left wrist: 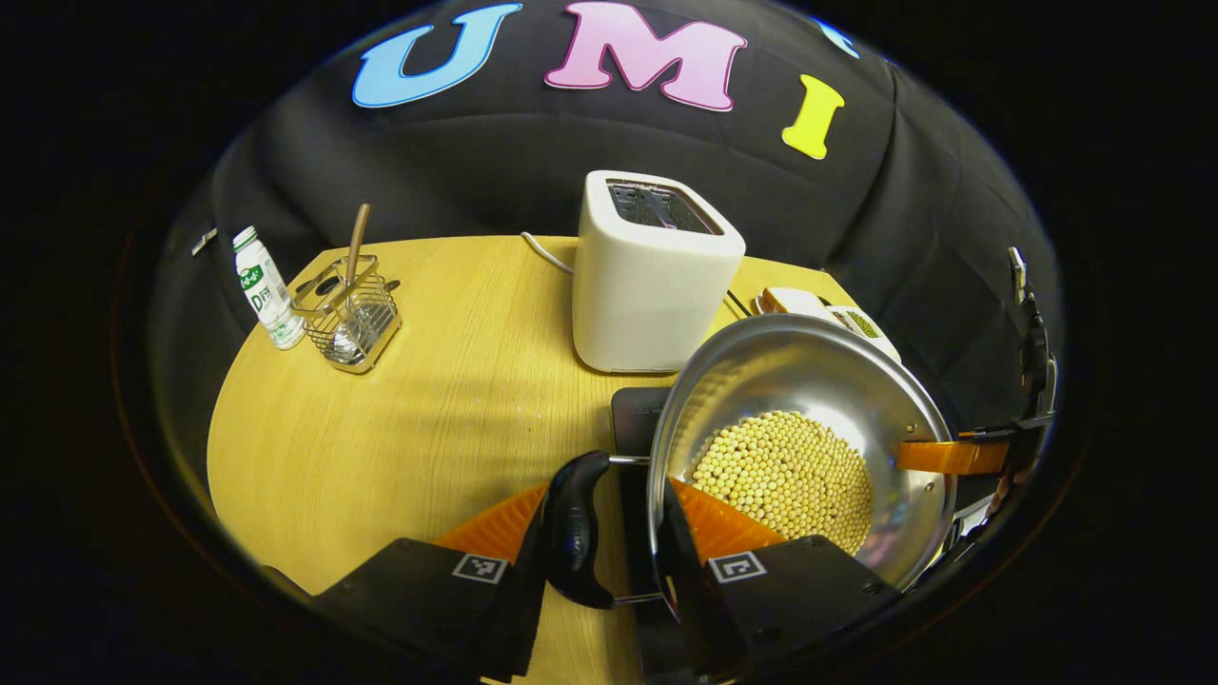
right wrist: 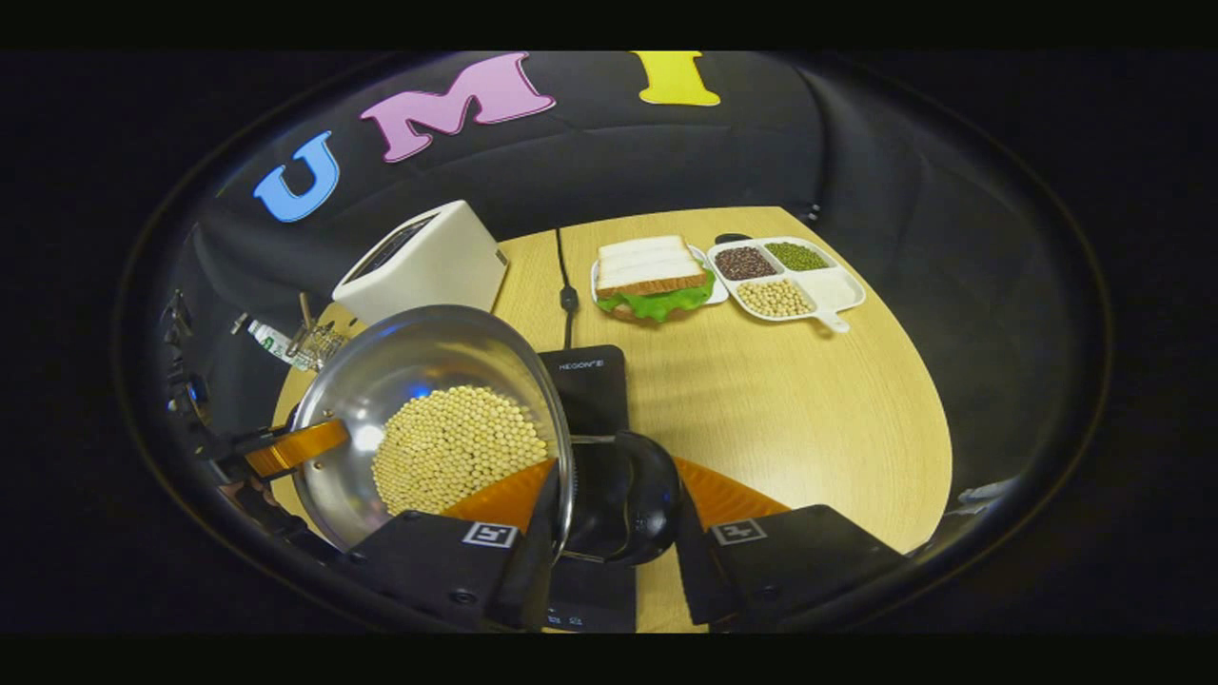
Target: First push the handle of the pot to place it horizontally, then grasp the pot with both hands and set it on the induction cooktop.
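The shiny steel pot full of pale yellow beans is held up over the black induction cooktop on the wooden table. The left gripper is clamped around one black side handle, and the right gripper is closed on the opposite black handle. A white toaster is parked just behind.

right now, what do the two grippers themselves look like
The left gripper and the right gripper are built alike: chunky, angular black bodies in two halves, each half carrying a small square black-and-white marker. The jaws are broad wedge-shaped plates with ribbed inner faces.
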{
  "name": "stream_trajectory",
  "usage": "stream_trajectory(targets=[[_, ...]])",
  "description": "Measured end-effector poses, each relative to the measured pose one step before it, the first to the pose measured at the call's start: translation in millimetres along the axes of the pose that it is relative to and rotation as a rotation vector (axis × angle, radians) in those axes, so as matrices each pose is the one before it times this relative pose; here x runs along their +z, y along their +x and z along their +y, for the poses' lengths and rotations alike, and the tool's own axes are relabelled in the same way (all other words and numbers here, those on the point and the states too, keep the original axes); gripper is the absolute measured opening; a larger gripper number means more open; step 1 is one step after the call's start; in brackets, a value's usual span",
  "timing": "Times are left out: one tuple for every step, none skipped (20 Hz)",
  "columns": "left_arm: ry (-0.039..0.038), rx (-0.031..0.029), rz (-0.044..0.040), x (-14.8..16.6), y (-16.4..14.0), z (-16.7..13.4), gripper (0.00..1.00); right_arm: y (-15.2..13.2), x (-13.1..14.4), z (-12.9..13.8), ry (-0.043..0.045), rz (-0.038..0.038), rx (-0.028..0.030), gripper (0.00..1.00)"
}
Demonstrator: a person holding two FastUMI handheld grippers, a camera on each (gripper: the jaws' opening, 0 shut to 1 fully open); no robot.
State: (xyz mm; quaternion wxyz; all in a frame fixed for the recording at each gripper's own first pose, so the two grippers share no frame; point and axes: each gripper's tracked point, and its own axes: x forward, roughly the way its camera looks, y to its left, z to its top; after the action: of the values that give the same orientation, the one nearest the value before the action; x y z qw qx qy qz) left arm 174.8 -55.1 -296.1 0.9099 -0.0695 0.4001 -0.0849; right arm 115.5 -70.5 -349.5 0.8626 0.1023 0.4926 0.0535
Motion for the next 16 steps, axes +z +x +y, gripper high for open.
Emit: stream_trajectory(targets=[[0.00596, 0.00216, 0.00526, -0.04, -0.44, -0.43, 0.63, -1.80, -0.23, 1.71, 0.00490, -0.00131, 0.00671, 0.60], [0.01096, 0.00706, -0.00007, -0.34, -1.42, 0.94, 0.65, -2.43, 3.76, 1.55, 0.00512, -0.01074, 0.00558, 0.62], [0.01354, 0.00735, -0.01180, 2.87, -0.82, -0.07, 0.66, 0.76, 3.30, 2.04, 0.00660, -0.00909, 0.00600, 0.72], [0.01411, -0.00602, -0.02015, 3.29, -3.29, -2.47, 0.72, -2.30, 4.39, -1.02, 0.00352, -0.01150, -0.00722, 0.80], [0.01196, 0.00151, -0.01531, 3.42, -4.45, -1.11, 0.85, 0.09, -0.91, 0.49, 0.00301, -0.00787, -0.00275, 0.95], [0.00817, 0.00204, -0.01089, 1.75, -1.36, -0.12, 0.96, -0.65, 2.04, -1.84, -0.00174, -0.01238, -0.01318, 0.99], [0.00428, 0.00801, -0.00695, 1.43, -3.43, 2.34, 0.98, -1.79, 3.02, -3.06, -0.00505, -0.01721, -0.01401, 0.99], [0.00167, 0.01194, -0.00349, 0.93, -2.31, 2.78, 0.98, -2.97, 2.96, -1.20, -0.00698, -0.01977, -0.00923, 0.99], [-0.00207, 0.00753, -0.00190, 0.41, -2.03, 1.84, 0.98, -5.30, 3.77, -0.27, -0.00789, -0.02592, -0.00948, 0.99], [-0.00405, 0.00679, -0.01008, 1.10, -4.37, 0.94, 0.98, -4.62, 4.30, -0.19, -0.00499, -0.02446, -0.00294, 0.99], [-0.00778, 0.00218, -0.01599, 3.07, -4.82, 0.59, 0.98, -6.38, 5.10, 0.67, -0.00409, -0.02886, -0.00333, 0.99], [-0.00947, -0.00094, -0.01729, 2.27, -5.06, -0.84, 0.98, -6.56, 5.19, 0.80, -0.00437, -0.02889, -0.00146, 0.99], [-0.00823, -0.00353, -0.02194, 4.00, -6.44, -0.36, 0.98, -7.60, 5.90, 1.10, -0.00783, -0.03121, -0.00248, 0.99], [-0.00717, 0.00114, -0.01902, 3.26, -6.91, 0.36, 0.98, -8.12, 5.28, -0.05, -0.00881, -0.02921, -0.00324, 0.99], [-0.00422, 0.00600, -0.02111, 4.08, -7.81, 1.37, 0.98, -8.04, 5.83, 1.08, -0.00736, -0.02848, -0.00124, 0.99], [-0.00308, 0.00723, -0.02364, 4.58, -8.00, 1.45, 0.98, -8.88, 5.58, 1.86, -0.00552, -0.02614, 0.00048, 0.99]])
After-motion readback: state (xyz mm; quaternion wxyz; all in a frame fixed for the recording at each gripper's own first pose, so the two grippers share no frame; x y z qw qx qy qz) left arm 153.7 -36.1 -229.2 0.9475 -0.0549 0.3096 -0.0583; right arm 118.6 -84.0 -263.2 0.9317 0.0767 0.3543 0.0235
